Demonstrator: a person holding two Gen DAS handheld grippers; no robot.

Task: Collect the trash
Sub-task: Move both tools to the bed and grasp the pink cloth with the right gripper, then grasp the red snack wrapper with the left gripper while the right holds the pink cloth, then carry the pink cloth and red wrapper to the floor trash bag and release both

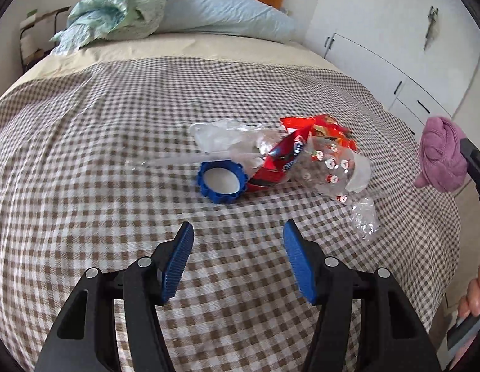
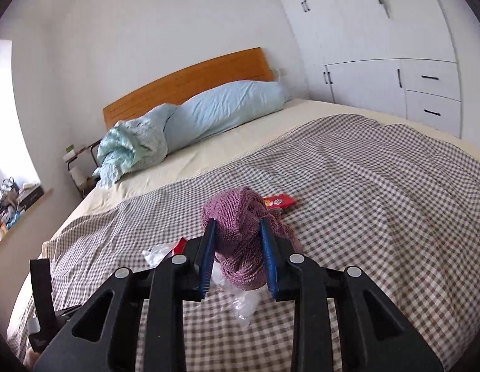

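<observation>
Several bits of trash sit mid-bed on the brown/white checked blanket (image 1: 84,142): a crinkly clear plastic bag (image 1: 227,139), a glossy red snack wrapper (image 1: 280,164) w/ blue lettering, a clear printed wrapper (image 1: 336,167) dotted w/ small red-white figures, and a round blue lid (image 1: 222,184), ridged rim, white inside, lying flat and touching the red wrapper's left edge. Left gripper (image 1: 238,232) hovers low over the blanket just short of the pile, pointing at it, ribbed blue pads (image 1: 177,263) spread wide w/ nothing between. Right gripper (image 2: 238,229) is up above the bed to the right of the pile, pads pressed onto a bunched purple terry cloth (image 2: 236,226), nubby and soft, which bulges out past the tips. Under it, bits of clear plastic and red wrapper peek out. Far end: pale blue pillow (image 2: 227,108), crumpled mint bedding (image 2: 131,145), smooth wooden headboard (image 2: 190,80), white cupboards (image 2: 379,86) w/ dark handles.
</observation>
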